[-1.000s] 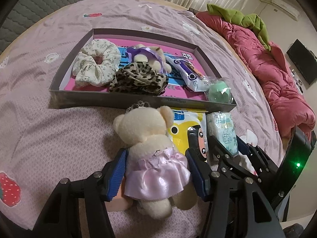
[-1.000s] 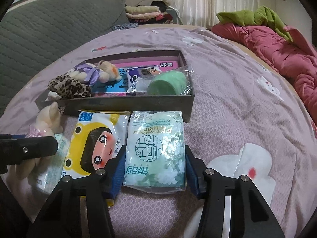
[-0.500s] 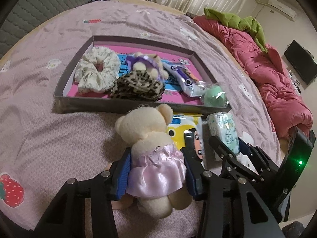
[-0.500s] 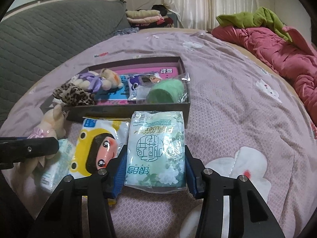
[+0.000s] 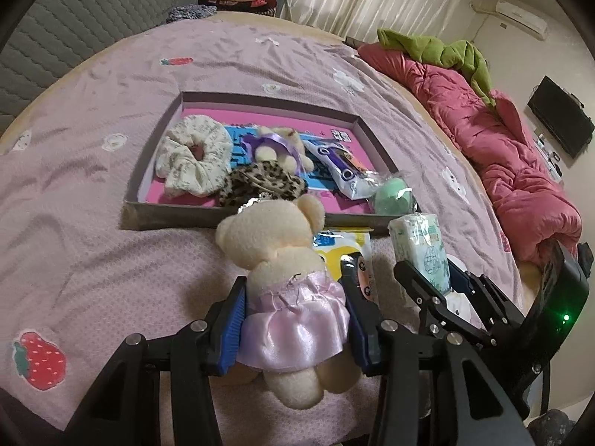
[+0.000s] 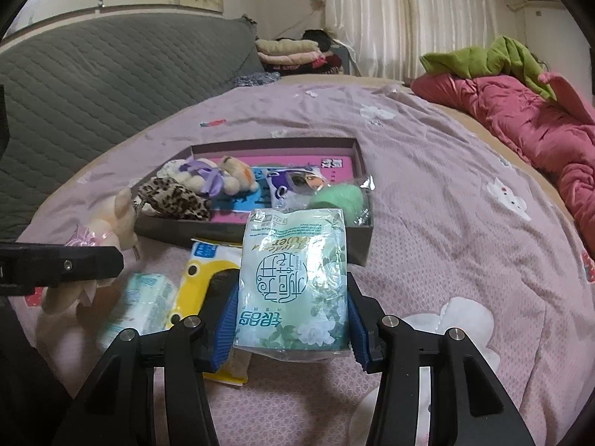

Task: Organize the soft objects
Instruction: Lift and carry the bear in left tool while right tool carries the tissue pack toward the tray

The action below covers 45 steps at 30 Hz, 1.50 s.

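Clamping a teddy bear [image 5: 286,290], the left gripper [image 5: 295,319] matches the right gripper [image 6: 292,319], clamped on a tissue pack [image 6: 293,278] with unreadable print.

Both wrist views sit close above the bed [image 5: 93,186], tilted down, facing the tray [image 5: 167,219]. Shared: tray [image 6: 366,238], curtains, red quilt [image 6: 520,130]. Left view sees right gripper [image 5: 427,271].
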Available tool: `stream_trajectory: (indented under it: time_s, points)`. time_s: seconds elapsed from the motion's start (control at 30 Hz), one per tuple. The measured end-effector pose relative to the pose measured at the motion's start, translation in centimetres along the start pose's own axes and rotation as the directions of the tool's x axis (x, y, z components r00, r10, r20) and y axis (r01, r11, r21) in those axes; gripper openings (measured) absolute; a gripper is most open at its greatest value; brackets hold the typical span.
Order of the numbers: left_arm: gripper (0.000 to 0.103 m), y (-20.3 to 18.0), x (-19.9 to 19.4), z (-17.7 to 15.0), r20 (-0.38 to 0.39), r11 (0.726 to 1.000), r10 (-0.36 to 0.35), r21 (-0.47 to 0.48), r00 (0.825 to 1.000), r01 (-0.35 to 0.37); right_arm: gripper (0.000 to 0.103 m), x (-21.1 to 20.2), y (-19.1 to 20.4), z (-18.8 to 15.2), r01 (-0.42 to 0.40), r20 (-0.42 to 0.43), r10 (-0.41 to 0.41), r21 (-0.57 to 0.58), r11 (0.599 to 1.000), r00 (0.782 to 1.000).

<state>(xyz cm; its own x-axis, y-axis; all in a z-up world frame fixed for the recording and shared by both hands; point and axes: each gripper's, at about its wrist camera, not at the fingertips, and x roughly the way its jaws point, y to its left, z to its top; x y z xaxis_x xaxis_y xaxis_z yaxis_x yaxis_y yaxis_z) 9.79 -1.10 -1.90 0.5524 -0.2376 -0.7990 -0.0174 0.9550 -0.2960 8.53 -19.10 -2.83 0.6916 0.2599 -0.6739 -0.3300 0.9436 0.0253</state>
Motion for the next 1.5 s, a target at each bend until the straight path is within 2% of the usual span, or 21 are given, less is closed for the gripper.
stream_trajectory:
  time_s: [0.57,0.93,1.5]
  points:
    - [0.048,2.3,-1.8,1.7,0.080,0.999,0.039,-0.038,0.996,-0.036,0.052,-1.2,1.2,1.1,-0.024,0.070,0.027,-0.042,0.999,0.997]
    - [0.048,3.0,-1.6,2.4,0.114,0.999,0.043,-0.037,0.993,-0.039,0.052,-1.0,1.7,0.9,-0.028,0.072,0.032,-0.051,0.998,0.997]
    - [0.048,4.4,-0.1,4.0,0.141,0.997,0.072,-0.042,0.987,-0.066,0.052,0.4,1.1,3.0,-0.054,0.110,0.057,-0.035,0.998,0.992]
